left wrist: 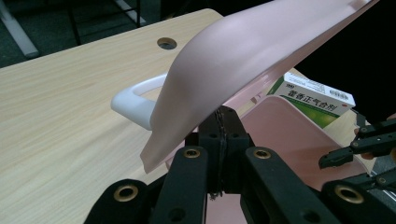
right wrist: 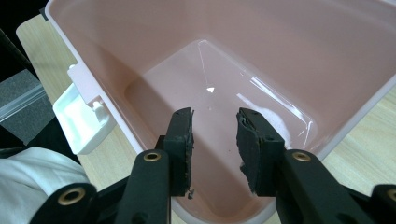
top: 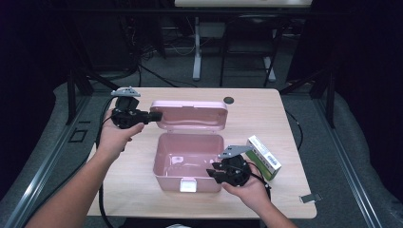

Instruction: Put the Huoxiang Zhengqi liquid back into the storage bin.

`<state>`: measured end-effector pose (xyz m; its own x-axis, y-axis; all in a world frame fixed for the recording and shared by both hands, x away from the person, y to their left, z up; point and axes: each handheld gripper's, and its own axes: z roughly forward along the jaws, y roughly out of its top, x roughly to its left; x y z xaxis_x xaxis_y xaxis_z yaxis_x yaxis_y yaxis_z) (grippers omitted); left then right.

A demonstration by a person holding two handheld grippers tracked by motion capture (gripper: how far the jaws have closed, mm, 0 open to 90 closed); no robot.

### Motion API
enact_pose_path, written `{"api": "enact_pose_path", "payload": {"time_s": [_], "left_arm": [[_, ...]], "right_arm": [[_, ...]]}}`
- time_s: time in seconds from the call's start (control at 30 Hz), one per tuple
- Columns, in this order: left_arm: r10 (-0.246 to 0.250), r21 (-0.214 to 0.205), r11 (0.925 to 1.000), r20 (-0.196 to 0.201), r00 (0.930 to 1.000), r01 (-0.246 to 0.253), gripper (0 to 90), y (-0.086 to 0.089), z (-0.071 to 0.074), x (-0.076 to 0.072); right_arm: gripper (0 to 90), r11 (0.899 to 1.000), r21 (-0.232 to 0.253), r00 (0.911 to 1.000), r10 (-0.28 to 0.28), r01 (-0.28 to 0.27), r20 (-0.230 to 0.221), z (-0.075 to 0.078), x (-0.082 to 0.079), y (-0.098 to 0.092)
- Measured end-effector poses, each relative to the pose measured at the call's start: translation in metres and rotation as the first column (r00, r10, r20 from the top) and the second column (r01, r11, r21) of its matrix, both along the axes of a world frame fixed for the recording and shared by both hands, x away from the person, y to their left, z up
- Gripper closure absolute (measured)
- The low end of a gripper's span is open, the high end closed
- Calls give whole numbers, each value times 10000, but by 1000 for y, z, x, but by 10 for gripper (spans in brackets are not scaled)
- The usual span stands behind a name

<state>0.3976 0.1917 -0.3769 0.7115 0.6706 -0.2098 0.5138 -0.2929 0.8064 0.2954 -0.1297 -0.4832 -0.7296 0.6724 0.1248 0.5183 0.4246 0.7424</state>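
Observation:
A pink plastic box (top: pixel 164 161) lies open in the middle of the table, and its lid (top: pixel 190 115) stands raised behind it. My left gripper (top: pixel 154 116) is shut on the lid's left edge; in the left gripper view the jaws pinch the thin rim of the lid (left wrist: pixel 261 60). My right gripper (top: pixel 214 173) hangs at the box's front right corner. It is open, and its jaws (right wrist: pixel 215 126) point into the bare pink inside (right wrist: pixel 224 74) with nothing between them. A green and white medicine carton (top: pixel 263 156) lies just right of the box.
A white latch (top: pixel 188 184) sits on the box's front wall, and a white handle (left wrist: pixel 135 100) sticks out behind the lid. A round cable hole (top: pixel 229 99) is at the table's back edge. Bare wood (top: pixel 128 190) lies left of the box.

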Motion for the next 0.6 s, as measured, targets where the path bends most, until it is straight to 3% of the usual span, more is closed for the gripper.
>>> {"api": "enact_pose_path", "payload": {"time_s": [0.6], "left_arm": [[291, 98, 9995, -128, 9995, -290, 891, 0, -6, 8]], "right_arm": [[655, 10000, 37, 10000, -15, 15, 20, 0, 0, 0]]}}
